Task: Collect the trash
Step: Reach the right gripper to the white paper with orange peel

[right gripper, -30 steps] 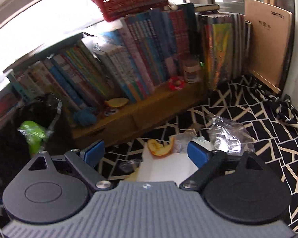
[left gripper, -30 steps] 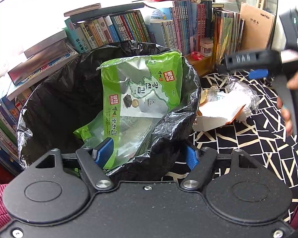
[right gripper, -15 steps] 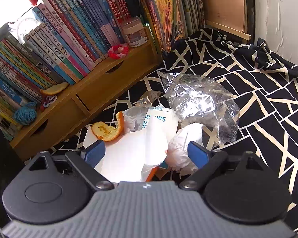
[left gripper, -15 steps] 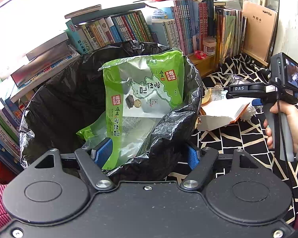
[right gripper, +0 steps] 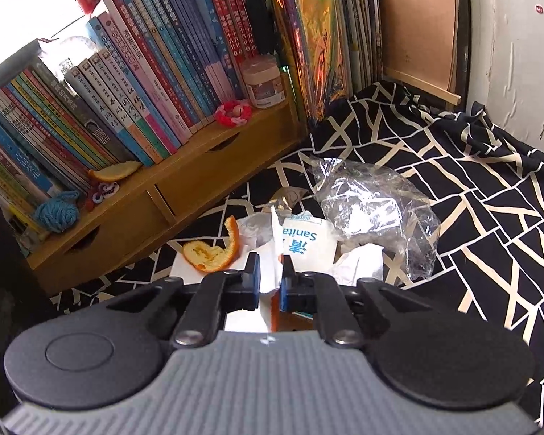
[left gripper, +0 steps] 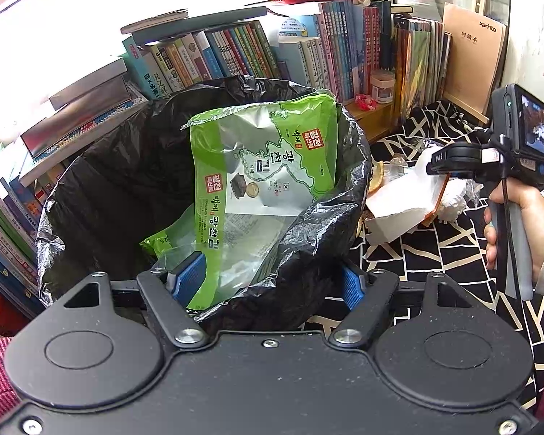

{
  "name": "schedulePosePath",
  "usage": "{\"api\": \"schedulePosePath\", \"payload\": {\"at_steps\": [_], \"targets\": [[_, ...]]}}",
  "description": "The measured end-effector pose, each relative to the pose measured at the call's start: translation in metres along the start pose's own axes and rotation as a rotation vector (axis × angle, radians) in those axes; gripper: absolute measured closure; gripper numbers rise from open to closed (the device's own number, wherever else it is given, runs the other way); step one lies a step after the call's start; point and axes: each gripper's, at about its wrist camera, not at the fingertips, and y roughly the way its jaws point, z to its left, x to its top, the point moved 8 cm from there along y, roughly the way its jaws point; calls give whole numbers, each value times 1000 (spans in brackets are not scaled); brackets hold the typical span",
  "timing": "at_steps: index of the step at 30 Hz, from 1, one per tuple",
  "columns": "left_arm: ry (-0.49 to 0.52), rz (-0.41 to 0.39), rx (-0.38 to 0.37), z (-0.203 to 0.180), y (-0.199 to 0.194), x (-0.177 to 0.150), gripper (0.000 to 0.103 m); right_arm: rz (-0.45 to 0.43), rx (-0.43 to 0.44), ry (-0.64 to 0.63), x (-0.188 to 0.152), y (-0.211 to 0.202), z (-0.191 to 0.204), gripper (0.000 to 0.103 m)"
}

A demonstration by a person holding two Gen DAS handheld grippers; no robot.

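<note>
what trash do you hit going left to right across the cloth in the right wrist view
orange peel → white paper bag, pinched in the right claw → crumpled tissue → clear plastic wrap

bag [left gripper: 101, 181]: glossy crinkled black plastic | wrapper [right gripper: 377, 203]: clear film | shelf [right gripper: 185, 188]: wood

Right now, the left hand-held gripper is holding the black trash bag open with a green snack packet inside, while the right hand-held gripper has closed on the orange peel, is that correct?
Not quite. The right hand-held gripper has just closed on the white paper wrapper, not the orange peel, which lies untouched beside it, as the right wrist view shows. The rest holds: the left hand-held gripper holds the black trash bag with the green snack packet inside.
</note>
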Motion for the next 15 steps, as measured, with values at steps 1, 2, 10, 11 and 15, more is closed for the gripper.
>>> {"api": "schedulePosePath", "payload": {"at_steps": [1, 2, 10, 11, 15], "targets": [[0, 0, 0, 0, 0, 0, 30, -12, 6, -1, 3, -3, 2, 93], [0, 1, 0, 0, 0, 0, 30, -23, 10, -2, 5, -6, 4, 93], [1, 1, 0, 0, 0, 0, 30, -37, 24, 12, 12, -16, 9, 88], [1, 1, 1, 1, 0, 0, 30, -23, 13, 20, 9, -13, 7, 82], [1, 0, 1, 1, 0, 0, 30, -3, -21, 15, -5, -2, -1, 43]]}}
